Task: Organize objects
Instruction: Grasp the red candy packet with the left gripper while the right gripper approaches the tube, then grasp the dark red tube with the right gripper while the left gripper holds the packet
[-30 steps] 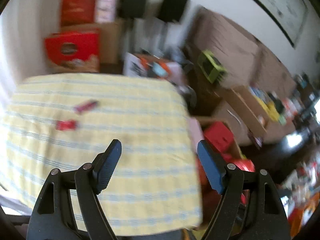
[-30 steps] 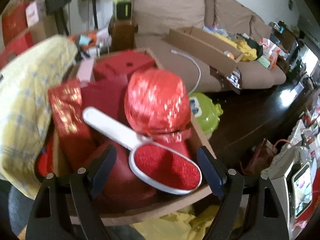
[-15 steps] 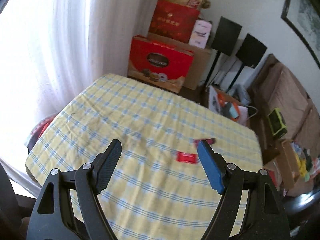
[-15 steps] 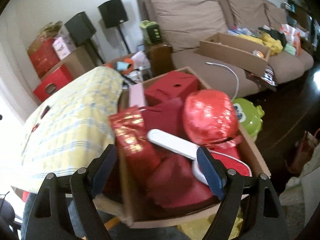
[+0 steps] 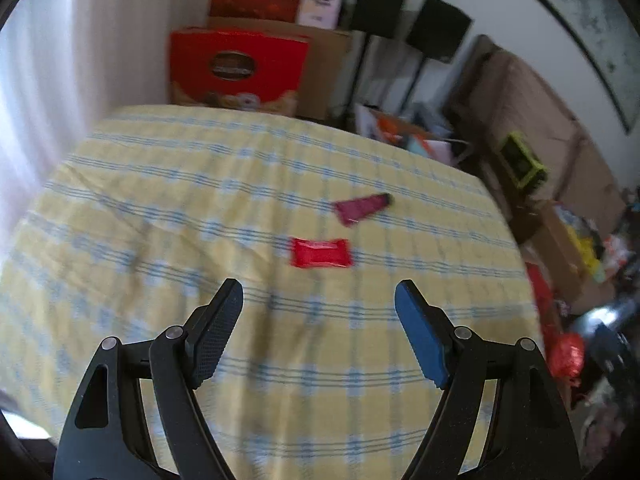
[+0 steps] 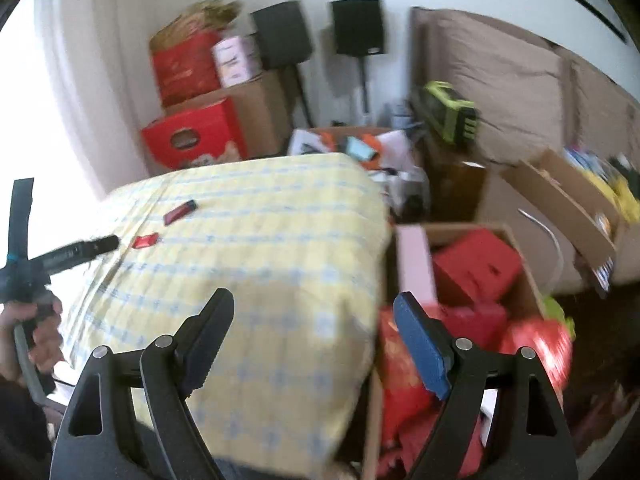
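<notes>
Two small items lie on the yellow checked tablecloth: a flat red packet and, just beyond it, a dark red tube. My left gripper hangs open above the cloth, with the packet a little ahead of its fingertips and nothing between them. In the right wrist view the same packet and tube sit far left on the cloth. My right gripper is open and empty above the table's near right corner, beside a cardboard box full of red things.
A hand holds the left gripper at the left edge. Red gift boxes, cartons and two black speakers stand behind the table. A brown sofa and another open carton lie to the right.
The left view swung from the table's right side toward the window, then closed in on the packet and tube. The right gripper lifted off the red-filled box and turned left toward the table.
</notes>
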Available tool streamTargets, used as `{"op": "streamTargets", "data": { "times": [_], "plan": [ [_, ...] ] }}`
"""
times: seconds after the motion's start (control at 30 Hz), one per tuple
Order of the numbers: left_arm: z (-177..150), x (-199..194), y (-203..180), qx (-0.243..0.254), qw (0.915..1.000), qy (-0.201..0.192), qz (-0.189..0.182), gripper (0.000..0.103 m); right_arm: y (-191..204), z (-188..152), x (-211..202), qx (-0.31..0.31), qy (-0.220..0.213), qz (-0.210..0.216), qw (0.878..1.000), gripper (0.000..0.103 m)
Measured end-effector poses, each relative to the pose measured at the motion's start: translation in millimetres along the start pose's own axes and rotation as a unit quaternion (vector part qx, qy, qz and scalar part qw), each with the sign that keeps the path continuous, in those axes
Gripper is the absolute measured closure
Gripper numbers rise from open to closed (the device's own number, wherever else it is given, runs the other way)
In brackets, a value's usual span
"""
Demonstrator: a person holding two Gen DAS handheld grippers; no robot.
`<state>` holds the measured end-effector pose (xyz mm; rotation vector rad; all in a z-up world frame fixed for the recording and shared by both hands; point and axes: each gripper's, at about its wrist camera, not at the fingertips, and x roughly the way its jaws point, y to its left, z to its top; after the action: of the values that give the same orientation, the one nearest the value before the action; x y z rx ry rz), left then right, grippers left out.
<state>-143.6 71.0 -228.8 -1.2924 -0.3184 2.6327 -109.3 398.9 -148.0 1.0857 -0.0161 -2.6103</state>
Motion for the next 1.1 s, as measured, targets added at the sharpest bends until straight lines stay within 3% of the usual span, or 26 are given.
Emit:
{"op": "streamTargets", "data": {
  "times": [0.27, 0.43, 0.63, 0.73, 0.8, 0.87, 1.1],
  "plan": [
    [7, 24, -3, -0.01, 0.9994, 0.002, -0.033, 0.027, 34, 52, 74, -0.026, 0.041, 0.027, 0.998, 0.019],
    [15, 43, -8, 0.014, 0.9998, 0.012, 0.006, 0.027, 31, 58, 87, 0.025, 0.046, 0.06, 0.997, 0.019],
    [22, 60, -18, 0.05, 0.9971, 0.017, 0.056, 0.034, 44, 63, 100, 0.003, 0.061, 0.049, 0.997, 0.019],
    [21, 63, -24, 0.068, 0.9934, 0.018, 0.091, 0.046, 47, 66, 103, 0.008, 0.064, 0.047, 0.997, 0.019],
    [21, 61, -23, 0.063, 0.993, 0.014, 0.1, 0.062, 51, 68, 103, 0.008, 0.064, 0.048, 0.997, 0.019],
    [21, 59, -17, 0.051, 0.9935, 0.01, 0.101, 0.072, 56, 69, 102, 0.004, 0.063, 0.047, 0.997, 0.019],
    [24, 52, 4, 0.011, 0.9976, 0.001, 0.068, 0.086, 73, 72, 103, -0.012, 0.068, 0.041, 0.997, 0.019]
  ]
}}
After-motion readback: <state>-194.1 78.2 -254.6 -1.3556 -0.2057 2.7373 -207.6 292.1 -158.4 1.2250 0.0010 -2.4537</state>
